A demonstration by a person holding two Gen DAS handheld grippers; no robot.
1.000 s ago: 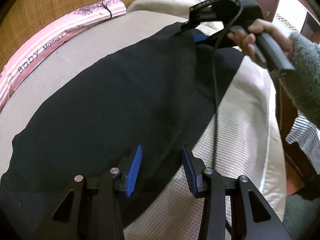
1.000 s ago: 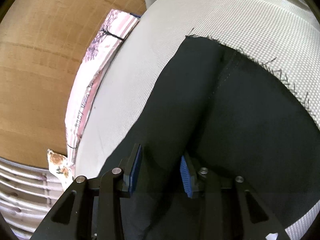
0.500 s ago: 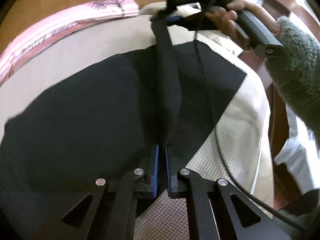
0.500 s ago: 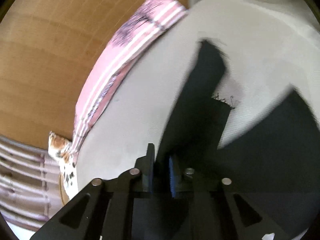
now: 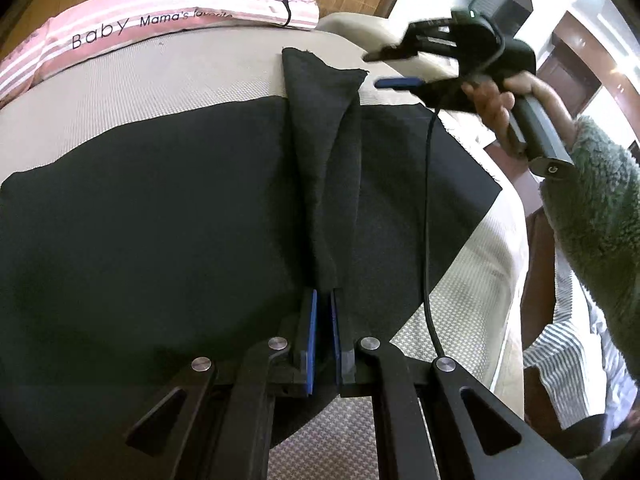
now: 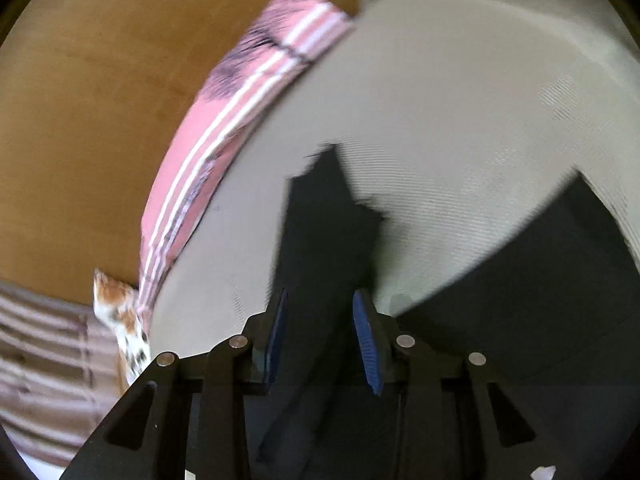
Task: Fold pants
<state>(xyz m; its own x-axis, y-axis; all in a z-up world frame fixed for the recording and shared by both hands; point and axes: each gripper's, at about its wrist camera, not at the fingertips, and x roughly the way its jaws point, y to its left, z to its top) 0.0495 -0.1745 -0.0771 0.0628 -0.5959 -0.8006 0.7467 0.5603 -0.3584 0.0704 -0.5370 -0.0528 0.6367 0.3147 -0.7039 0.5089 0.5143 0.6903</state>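
Since the earlier frame my left fingers (image 5: 323, 320) have pinched the black pants (image 5: 160, 216); right fingers (image 6: 320, 328) are opening around the hem. Keep the ridge taut on the bed (image 5: 180, 76).

Left claw (image 5: 323, 300) now pinches raised pants (image 5: 160, 220).

Bedroom at home: bed (image 5: 472, 320), printed pillow (image 5: 160, 16).
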